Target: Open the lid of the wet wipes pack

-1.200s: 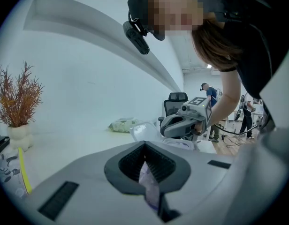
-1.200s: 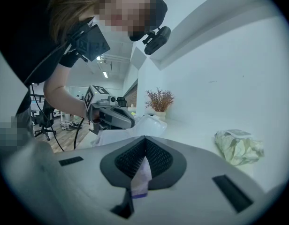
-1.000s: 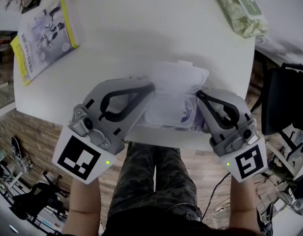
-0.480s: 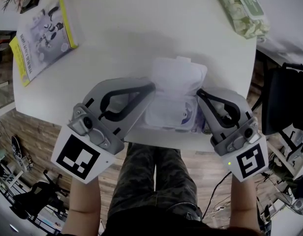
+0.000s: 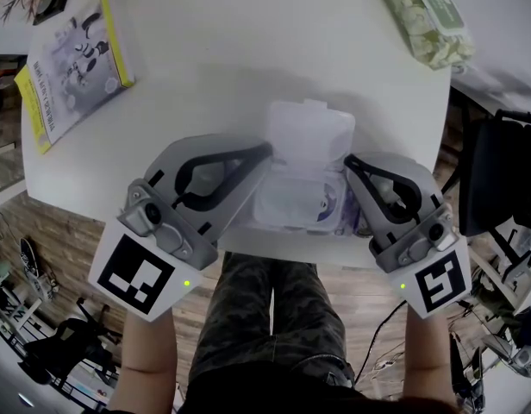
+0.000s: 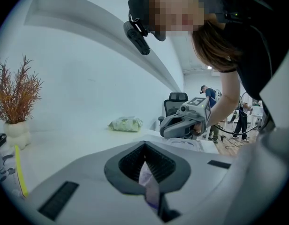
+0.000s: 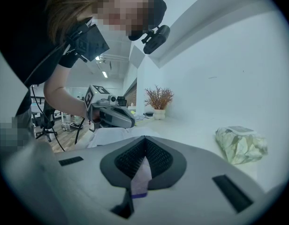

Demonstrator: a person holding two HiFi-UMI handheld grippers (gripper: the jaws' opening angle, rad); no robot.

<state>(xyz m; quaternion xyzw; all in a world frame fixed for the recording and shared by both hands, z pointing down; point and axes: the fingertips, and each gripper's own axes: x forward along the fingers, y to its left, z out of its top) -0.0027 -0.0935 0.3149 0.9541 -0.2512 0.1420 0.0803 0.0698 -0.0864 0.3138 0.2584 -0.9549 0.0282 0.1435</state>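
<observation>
Wet wipes pack [image 5: 293, 207] of soft white-and-lilac film, lying at the near edge of the white desk [image 5: 248, 59], held between both claws. Hinged white plastic lid [image 5: 310, 132] already swung up and back, away from the person, opening beneath laid bare; the one step asked for judged done. Left claw [image 5: 264, 155] shut tight on the pack's left end, a fold of film pinched between ribbed black pads [image 6: 130, 165]; right claw [image 5: 348, 166] likewise closed on the right end, film nipped the same way. Left to do, at most: letting go of both ends and guarding against the lid dropping shut. Elsewhere on the desk, well apart from the work: a green patterned pack of wipes [image 5: 421, 15] at the far right rim, a yellow-edged booklet [image 5: 76, 59] at the far left, dried reddish twigs [image 6: 15, 93] in a white vase [image 6: 15, 131] beyond it. Nothing standing in the lid's way. Black office chair [image 5: 498, 171] off the desk's right side, clear of both hands.
</observation>
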